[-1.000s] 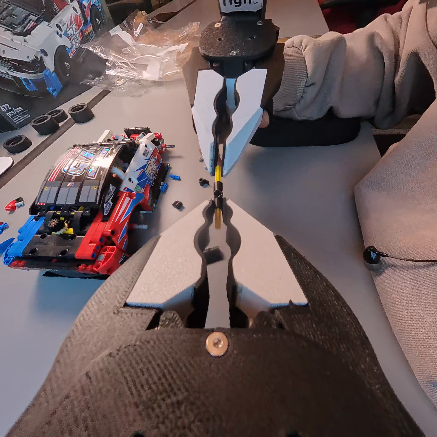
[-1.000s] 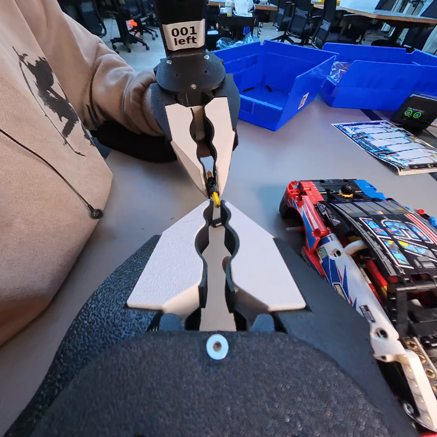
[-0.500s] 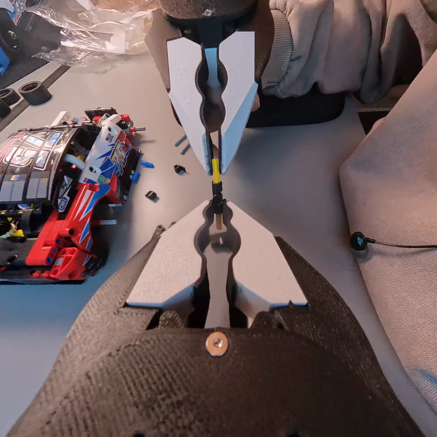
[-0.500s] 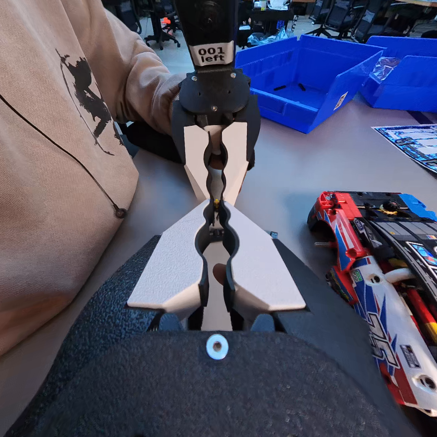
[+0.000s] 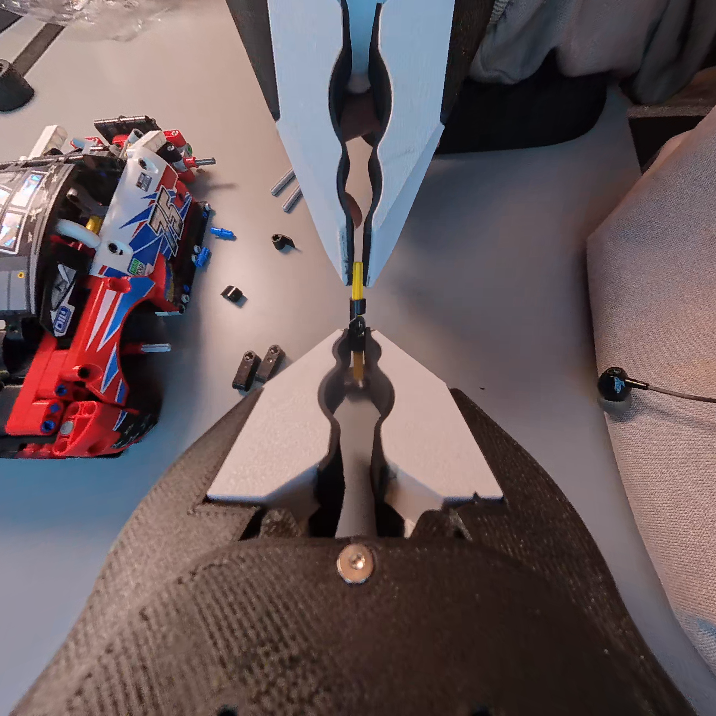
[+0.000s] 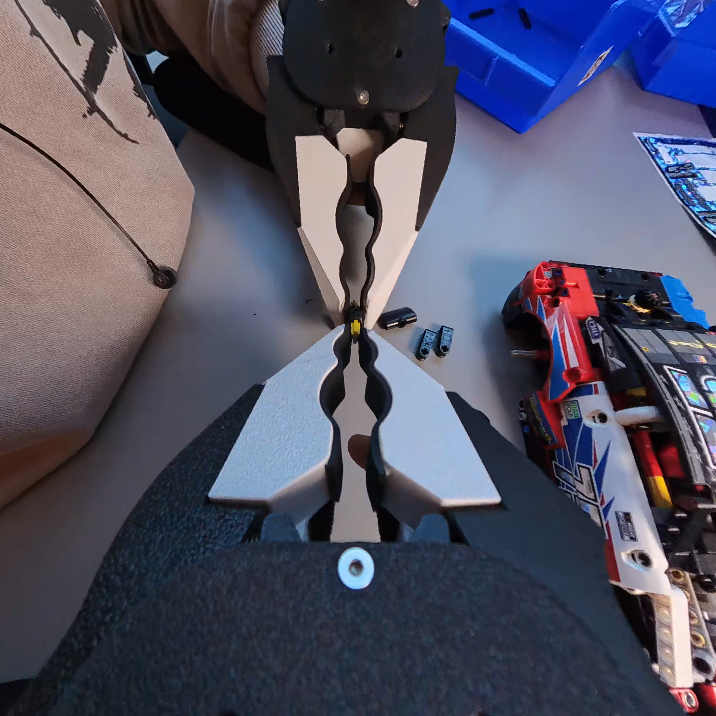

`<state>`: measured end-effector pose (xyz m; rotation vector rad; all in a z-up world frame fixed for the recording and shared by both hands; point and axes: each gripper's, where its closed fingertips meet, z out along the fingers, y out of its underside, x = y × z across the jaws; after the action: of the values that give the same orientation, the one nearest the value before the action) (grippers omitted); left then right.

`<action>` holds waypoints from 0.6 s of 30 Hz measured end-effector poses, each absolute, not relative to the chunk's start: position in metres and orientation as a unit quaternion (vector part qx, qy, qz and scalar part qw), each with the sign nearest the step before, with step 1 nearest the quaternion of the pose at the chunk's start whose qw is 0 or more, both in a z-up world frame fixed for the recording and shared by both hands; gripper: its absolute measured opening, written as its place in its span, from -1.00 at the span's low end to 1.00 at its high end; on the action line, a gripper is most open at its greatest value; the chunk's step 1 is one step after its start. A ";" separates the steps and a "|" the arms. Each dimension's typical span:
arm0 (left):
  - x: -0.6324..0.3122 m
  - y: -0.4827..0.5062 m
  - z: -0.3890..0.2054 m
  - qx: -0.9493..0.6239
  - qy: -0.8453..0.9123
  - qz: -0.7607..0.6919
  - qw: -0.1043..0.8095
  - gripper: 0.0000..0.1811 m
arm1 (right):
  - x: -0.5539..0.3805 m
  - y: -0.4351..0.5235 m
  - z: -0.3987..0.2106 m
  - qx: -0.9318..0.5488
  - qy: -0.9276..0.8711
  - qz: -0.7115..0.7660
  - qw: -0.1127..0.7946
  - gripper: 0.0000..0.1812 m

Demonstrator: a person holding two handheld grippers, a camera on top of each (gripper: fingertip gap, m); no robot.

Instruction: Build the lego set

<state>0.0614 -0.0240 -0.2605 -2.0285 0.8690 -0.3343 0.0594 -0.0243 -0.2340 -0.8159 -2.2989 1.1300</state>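
A thin yellow axle (image 5: pixel 357 276) with small black connectors (image 5: pixel 358 308) threaded on it spans between my two grippers, above the grey table (image 5: pixel 484 271). My left gripper (image 5: pixel 356 335) is shut on the connector end of it. My right gripper (image 5: pixel 357 282) faces it tip to tip and is shut on the yellow end. In the right wrist view the right gripper (image 6: pixel 354 334) meets the left gripper (image 6: pixel 353 308) at the yellow axle (image 6: pixel 354 326). The part-built red, white and blue Lego car (image 5: pixel 97 290) lies to the left, and also shows in the right wrist view (image 6: pixel 620 387).
Loose parts lie between the grippers and the car: two black connectors (image 5: pixel 257 364), small black pieces (image 5: pixel 233 294), blue pins (image 5: pixel 222 232), grey axles (image 5: pixel 286 190). A tyre (image 5: pixel 11 87) is far left. Blue bins (image 6: pixel 542 58) and a booklet (image 6: pixel 689 182) stand beyond. The person's sweater (image 5: pixel 658 348) borders the right.
Both grippers have stayed shut on the axle and tilted down toward the table. They have drawn closer together, and the car and loose parts now appear nearer.
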 end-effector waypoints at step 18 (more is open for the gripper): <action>0.058 -0.018 -0.208 -0.775 0.156 -0.395 0.467 -0.95 | 0.048 -0.010 -0.192 -0.400 -0.650 0.641 0.077 -0.95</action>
<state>0.0578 -0.0182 -0.2080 -1.9023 0.3822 -0.9692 0.0484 -0.0099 -0.1923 -1.1997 -1.9482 1.9213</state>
